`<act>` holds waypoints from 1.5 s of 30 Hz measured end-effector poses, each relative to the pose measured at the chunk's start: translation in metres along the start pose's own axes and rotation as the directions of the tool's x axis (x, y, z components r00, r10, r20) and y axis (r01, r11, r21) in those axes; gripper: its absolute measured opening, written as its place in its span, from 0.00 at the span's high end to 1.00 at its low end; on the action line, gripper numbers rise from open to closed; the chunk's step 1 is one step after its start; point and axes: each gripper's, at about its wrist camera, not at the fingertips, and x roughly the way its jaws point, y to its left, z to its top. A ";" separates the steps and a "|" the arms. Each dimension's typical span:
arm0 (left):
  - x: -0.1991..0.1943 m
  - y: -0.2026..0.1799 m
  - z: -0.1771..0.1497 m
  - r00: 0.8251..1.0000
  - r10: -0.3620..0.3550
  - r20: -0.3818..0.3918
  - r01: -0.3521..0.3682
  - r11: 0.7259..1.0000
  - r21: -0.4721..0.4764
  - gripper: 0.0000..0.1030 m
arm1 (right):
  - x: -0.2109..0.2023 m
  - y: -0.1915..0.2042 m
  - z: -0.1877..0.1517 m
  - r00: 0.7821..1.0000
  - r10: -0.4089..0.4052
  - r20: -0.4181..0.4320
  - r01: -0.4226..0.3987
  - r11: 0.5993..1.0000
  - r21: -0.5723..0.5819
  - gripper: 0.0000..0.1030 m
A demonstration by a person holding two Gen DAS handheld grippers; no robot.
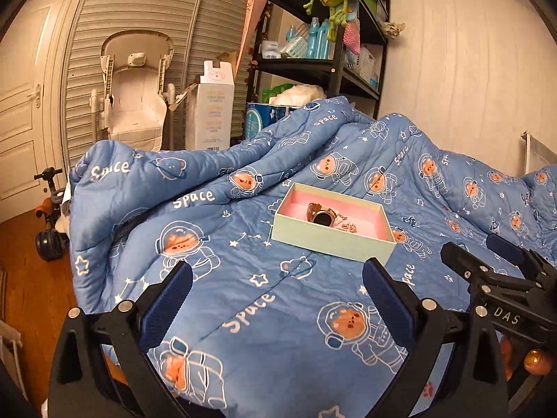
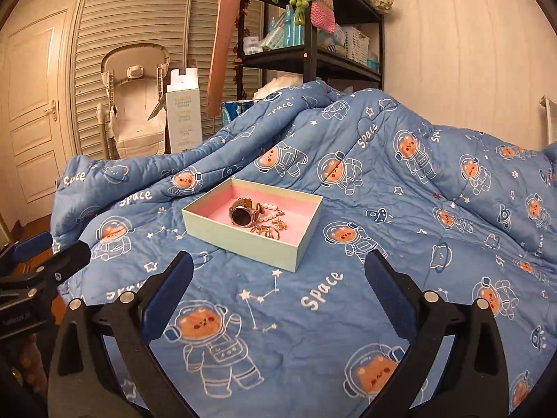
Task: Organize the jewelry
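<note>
Already our left tool (image 1: pixel 276 287) and right tool (image 2: pixel 278 278) hang released above the quilt (image 2: pixel 400 244). Watch (image 2: pixel 242 215), pearls, rings sit heaped in the box (image 2: pixel 243 244). Risk: soft bedding tips the box; tangled pieces lift together.
</note>
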 end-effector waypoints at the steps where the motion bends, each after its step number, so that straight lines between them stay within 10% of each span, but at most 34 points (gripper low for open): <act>1: -0.007 -0.001 -0.003 1.000 -0.005 0.001 0.005 1.000 0.002 0.07 | -0.008 0.000 -0.004 1.000 0.011 0.001 -0.011 1.000 0.005 0.06; 45: -0.052 -0.012 -0.026 1.000 0.027 0.011 -0.027 0.999 -0.022 0.07 | -0.054 0.004 -0.028 1.000 0.025 0.003 -0.025 0.999 0.033 0.06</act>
